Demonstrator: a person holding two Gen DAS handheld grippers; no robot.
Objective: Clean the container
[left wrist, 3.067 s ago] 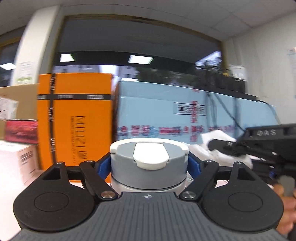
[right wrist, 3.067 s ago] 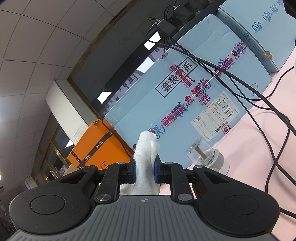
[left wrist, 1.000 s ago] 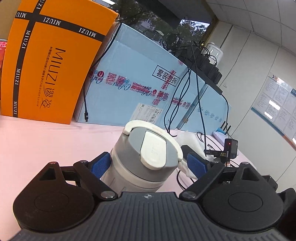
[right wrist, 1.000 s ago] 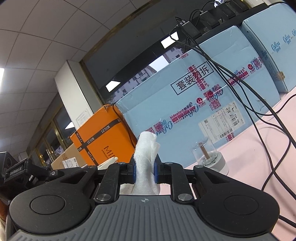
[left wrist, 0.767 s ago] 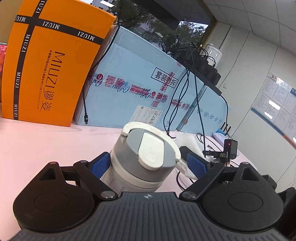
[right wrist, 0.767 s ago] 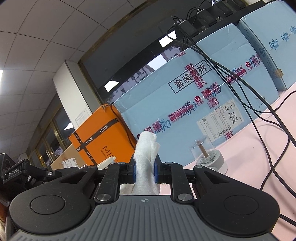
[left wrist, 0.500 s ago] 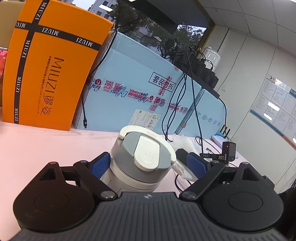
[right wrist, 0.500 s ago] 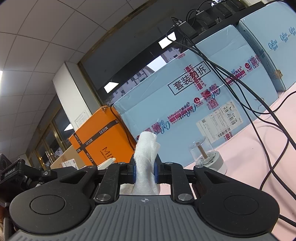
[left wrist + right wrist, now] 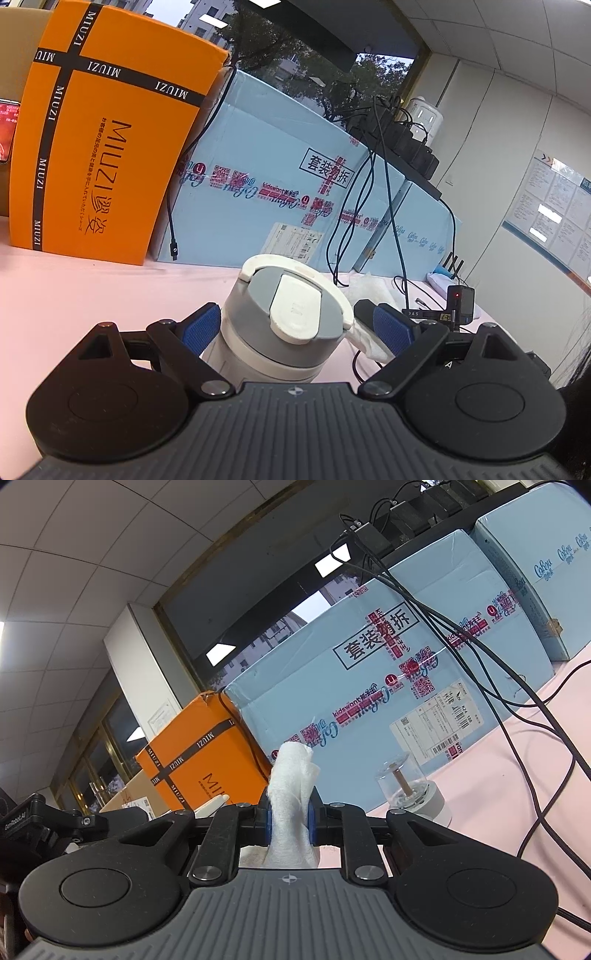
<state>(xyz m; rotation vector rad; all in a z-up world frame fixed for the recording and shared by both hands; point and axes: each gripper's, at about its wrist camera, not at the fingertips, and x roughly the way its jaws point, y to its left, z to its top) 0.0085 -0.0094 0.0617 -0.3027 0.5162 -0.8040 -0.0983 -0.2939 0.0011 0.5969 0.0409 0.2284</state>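
A pink table (image 9: 74, 288) carries an orange box (image 9: 107, 147) at far left and a long blue box (image 9: 280, 192) to its right, both against the far edge, with black cables (image 9: 388, 192) draped down over the blue one. Near the middle of the table, a small clear-domed gadget (image 9: 410, 794) stands in front of the blue box in the right wrist view.

The container (image 9: 284, 325), a grey and white cup with its flip lid shut, sits tilted in the left gripper (image 9: 295, 326). The blue pads (image 9: 201, 326) stand on either side of its body; the left pad presses the wall, while the right one seems to stand a little off it, so the grip is most likely made lower down, out of sight.

The right gripper (image 9: 290, 821) is clamped tight on a folded white wipe (image 9: 291, 797), which sticks up past the fingertips. In the left wrist view that wipe lies just right of the cup, touching or nearly touching its rim.

As for progress, both tools are in hand and brought together, so the set-up is done. No dirt or wet streak shows on the cup, so how much wiping is finished cannot be told. The lid is still closed, so the inside appears untouched.
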